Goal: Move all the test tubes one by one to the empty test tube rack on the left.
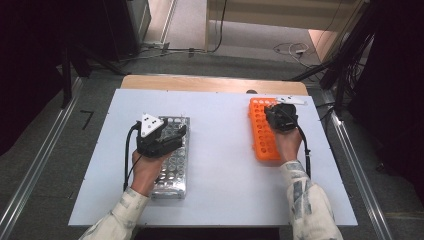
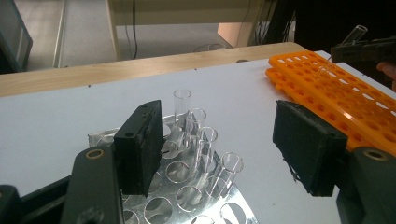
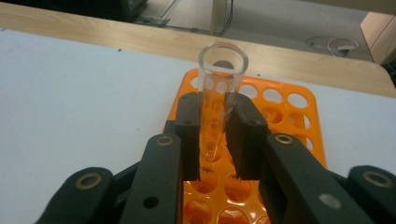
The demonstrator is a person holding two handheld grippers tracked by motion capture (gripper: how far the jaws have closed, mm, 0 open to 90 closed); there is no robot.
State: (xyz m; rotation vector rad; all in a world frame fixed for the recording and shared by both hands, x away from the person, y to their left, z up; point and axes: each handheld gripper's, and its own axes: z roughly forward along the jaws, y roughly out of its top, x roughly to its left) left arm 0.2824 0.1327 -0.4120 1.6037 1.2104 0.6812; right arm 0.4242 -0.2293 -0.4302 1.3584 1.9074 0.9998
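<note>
Your left gripper (image 2: 224,154) sits approx. half open w/ nothing between the pads, hovering over the metal rack (image 2: 196,200) and its clear tubes (image 2: 203,140). Farther off, your right gripper (image 3: 215,140) is clamped on a glass tube (image 3: 219,88), held above the orange rack (image 3: 280,107).

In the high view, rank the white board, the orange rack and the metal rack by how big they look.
1. White board, by far the largest.
2. Metal rack and orange rack look about alike; hands and grippers cover parts of both, so no ranking between them.
</note>
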